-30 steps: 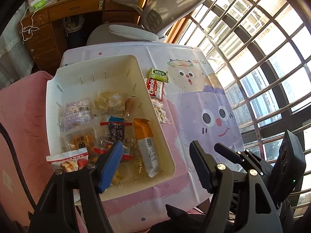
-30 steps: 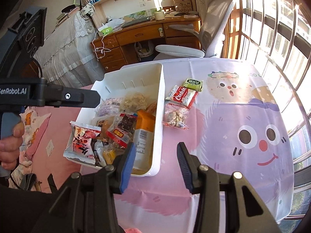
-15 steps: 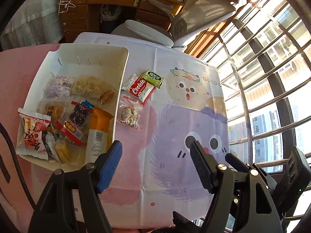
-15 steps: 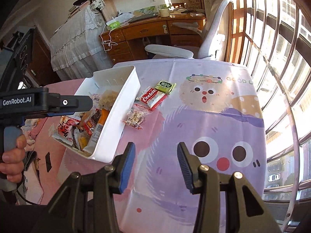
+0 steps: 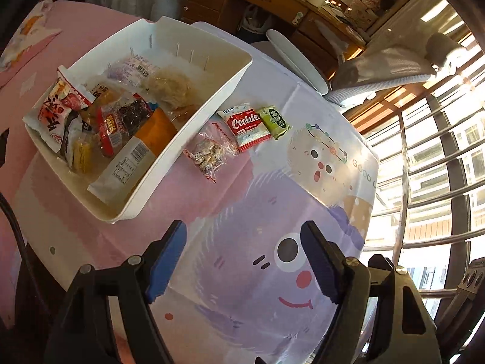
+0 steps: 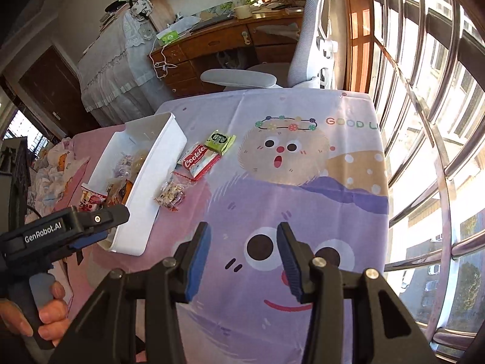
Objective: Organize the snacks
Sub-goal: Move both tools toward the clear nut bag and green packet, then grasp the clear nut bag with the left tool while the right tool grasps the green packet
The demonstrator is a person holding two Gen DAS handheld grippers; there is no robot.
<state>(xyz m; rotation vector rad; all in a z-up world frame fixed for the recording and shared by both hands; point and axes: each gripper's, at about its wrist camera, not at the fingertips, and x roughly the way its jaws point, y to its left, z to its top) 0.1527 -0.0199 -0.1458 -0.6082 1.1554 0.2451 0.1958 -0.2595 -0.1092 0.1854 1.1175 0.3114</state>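
A white bin (image 5: 194, 151) (image 6: 169, 148) holds several snack packets on the table's left. Three packets lie on the cloth right of it: a clear bag of mixed sweets (image 5: 209, 156) (image 6: 171, 195), a red Cookie pack (image 5: 247, 126) (image 6: 198, 160) and a green pack (image 5: 274, 121) (image 6: 219, 141). My left gripper (image 5: 242, 257) is open and empty, near the front edge, below the bin's corner; it also shows in the right wrist view (image 6: 91, 227). My right gripper (image 6: 242, 257) is open and empty above the purple cartoon face.
The table is covered by a cartoon cloth (image 6: 303, 182). A grey office chair (image 6: 309, 54) and a wooden desk (image 6: 218, 39) stand behind it. Barred windows (image 6: 424, 121) run along the right. Pink bedding (image 5: 75, 39) lies left of the bin.
Both grippers have swung right, away from over the bin toward the cloth's purple face. The bin and loose packets now sit further left in both views. Nothing was grasped.
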